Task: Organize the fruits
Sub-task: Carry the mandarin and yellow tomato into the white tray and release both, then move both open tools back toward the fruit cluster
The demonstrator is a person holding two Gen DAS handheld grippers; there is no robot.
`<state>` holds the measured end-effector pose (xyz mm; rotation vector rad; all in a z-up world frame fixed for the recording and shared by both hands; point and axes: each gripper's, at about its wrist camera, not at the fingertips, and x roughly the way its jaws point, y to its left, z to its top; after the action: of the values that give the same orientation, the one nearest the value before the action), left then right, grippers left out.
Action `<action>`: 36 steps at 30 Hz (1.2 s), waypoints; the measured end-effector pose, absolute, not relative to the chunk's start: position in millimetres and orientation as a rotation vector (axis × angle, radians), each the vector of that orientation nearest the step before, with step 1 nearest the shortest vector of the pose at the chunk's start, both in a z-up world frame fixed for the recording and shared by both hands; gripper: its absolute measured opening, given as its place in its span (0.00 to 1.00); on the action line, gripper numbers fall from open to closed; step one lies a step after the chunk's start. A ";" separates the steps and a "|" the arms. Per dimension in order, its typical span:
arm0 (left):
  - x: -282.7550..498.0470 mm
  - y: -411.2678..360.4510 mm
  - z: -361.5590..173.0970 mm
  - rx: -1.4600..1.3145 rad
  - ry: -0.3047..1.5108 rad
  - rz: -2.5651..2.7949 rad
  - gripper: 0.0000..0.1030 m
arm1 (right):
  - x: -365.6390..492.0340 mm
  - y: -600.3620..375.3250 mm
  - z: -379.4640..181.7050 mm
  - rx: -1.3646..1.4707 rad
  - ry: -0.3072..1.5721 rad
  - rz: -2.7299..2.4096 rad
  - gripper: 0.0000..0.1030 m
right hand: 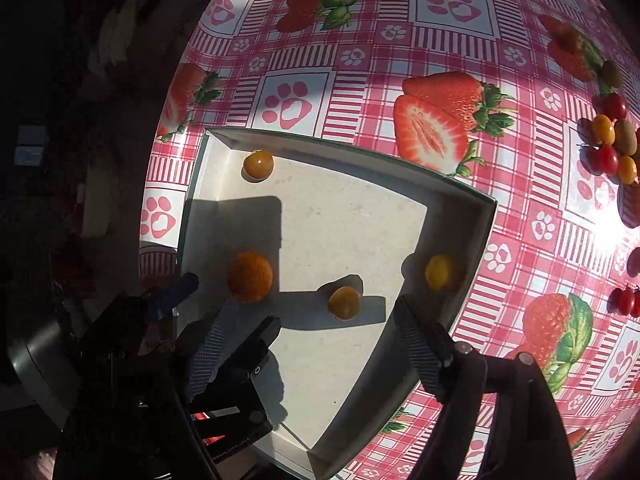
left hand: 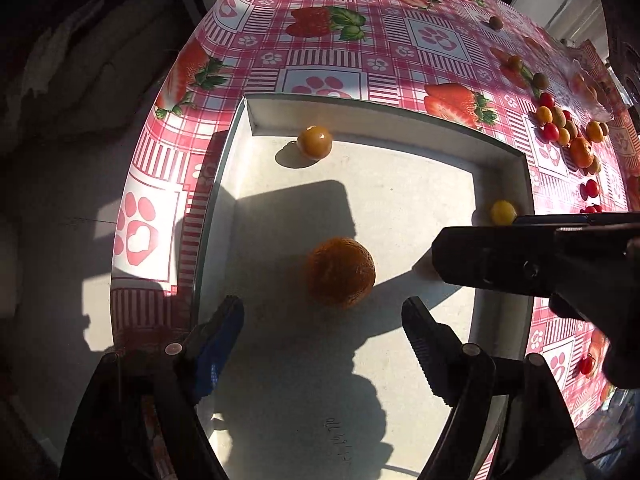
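Observation:
A white shallow tray [left hand: 360, 105] [right hand: 340, 149] lies on the strawberry-print tablecloth. On its floor sit a mandarin [left hand: 340, 272] [right hand: 250, 276], an orange cherry tomato [left hand: 315, 141] [right hand: 258, 165] in the far left corner, a yellow one [left hand: 503, 212] [right hand: 439, 272] by the right wall, and a small orange fruit [right hand: 344, 302]. My left gripper [left hand: 322, 312] points down, open, and the mandarin lies free just beyond its tips. My right gripper [right hand: 314, 308] is open over the small orange fruit without touching it. One of its fingers [left hand: 480, 260] hides that fruit in the left wrist view.
A heap of loose red, orange and green small fruits [left hand: 568, 132] [right hand: 612, 148] lies on the cloth right of the tray. More red cherry tomatoes [left hand: 590, 189] [right hand: 626, 300] sit nearer. The table's rounded edge drops off just left of the tray.

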<state>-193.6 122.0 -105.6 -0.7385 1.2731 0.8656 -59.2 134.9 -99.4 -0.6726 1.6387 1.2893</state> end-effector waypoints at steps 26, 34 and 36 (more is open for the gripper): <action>-133.9 63.1 -74.1 -0.600 1.362 0.711 0.80 | 64.6 -41.8 -111.2 -0.444 1.731 0.851 0.99; -103.0 52.8 -65.3 -0.559 1.366 0.671 0.80 | 88.8 -80.1 -126.8 -0.413 1.785 0.730 0.99; -95.1 49.9 -64.0 -0.554 1.368 0.662 0.80 | 93.2 -86.2 -127.2 -0.410 1.788 0.720 0.99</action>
<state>-95.1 49.9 -64.0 -0.5538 1.3678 0.6616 93.2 -86.2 -127.2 -0.4097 1.7882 0.7196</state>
